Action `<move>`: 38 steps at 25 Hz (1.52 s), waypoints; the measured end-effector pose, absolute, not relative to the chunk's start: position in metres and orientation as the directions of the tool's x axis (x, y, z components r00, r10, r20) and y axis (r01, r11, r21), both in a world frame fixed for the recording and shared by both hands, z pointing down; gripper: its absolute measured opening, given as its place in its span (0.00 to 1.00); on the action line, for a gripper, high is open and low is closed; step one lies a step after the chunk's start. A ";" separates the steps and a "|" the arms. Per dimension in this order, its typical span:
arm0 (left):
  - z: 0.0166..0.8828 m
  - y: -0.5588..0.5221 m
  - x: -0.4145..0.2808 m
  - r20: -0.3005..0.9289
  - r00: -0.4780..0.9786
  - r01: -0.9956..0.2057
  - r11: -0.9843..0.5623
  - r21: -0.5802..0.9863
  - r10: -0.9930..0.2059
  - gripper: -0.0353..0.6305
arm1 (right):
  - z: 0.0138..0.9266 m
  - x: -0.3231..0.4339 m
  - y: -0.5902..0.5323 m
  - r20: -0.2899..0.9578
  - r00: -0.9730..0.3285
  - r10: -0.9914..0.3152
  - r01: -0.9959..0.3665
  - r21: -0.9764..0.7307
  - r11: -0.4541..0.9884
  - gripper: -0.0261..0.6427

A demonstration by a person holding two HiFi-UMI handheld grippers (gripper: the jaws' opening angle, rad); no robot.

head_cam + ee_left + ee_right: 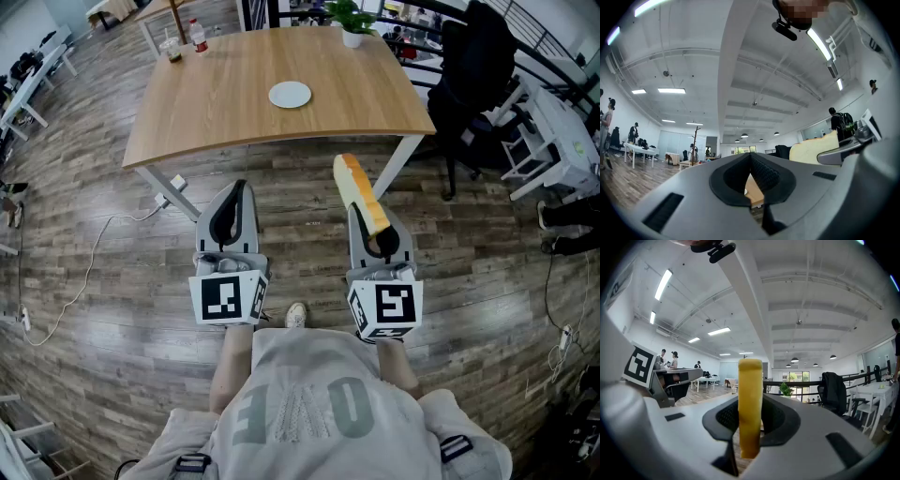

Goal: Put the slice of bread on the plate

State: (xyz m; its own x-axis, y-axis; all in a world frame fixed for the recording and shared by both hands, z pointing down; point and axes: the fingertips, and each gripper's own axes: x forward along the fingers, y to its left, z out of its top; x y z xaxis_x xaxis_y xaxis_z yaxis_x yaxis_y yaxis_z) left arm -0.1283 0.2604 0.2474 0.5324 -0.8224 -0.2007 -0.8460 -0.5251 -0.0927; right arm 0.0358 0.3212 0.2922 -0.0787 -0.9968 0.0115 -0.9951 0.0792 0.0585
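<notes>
The right tool pinches the slice of bread by its lower end, upright and edge-on. It is a light, soft thing, likely to dent or sag. The left tool looks closed and empty. Only the head view shows the plate, on the desk well ahead.

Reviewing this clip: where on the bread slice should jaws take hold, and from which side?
By one end, pads on the two flat faces, coming in edge-on. The bread slice is thin and broad, so its faces suit the right gripper, which holds it that way, most of it jutting forward.
</notes>
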 end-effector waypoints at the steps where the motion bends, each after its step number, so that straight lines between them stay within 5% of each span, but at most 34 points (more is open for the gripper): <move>1: 0.248 0.259 -0.128 -0.201 0.533 -0.846 -0.525 -0.096 -0.822 0.06 | 0.294 0.036 0.320 0.014 -0.079 -0.997 -0.995 0.055 0.080 0.18; 26: 0.233 0.199 -0.181 -0.263 0.505 -0.855 -0.518 -0.022 -0.822 0.06 | 0.302 0.004 0.274 0.041 -0.068 -0.997 -0.996 0.058 0.070 0.18; 38: 0.242 0.142 -0.146 -0.254 0.518 -0.851 -0.523 -0.052 -0.817 0.06 | 0.298 0.042 0.205 -0.032 -0.082 -0.996 -0.996 0.050 0.080 0.18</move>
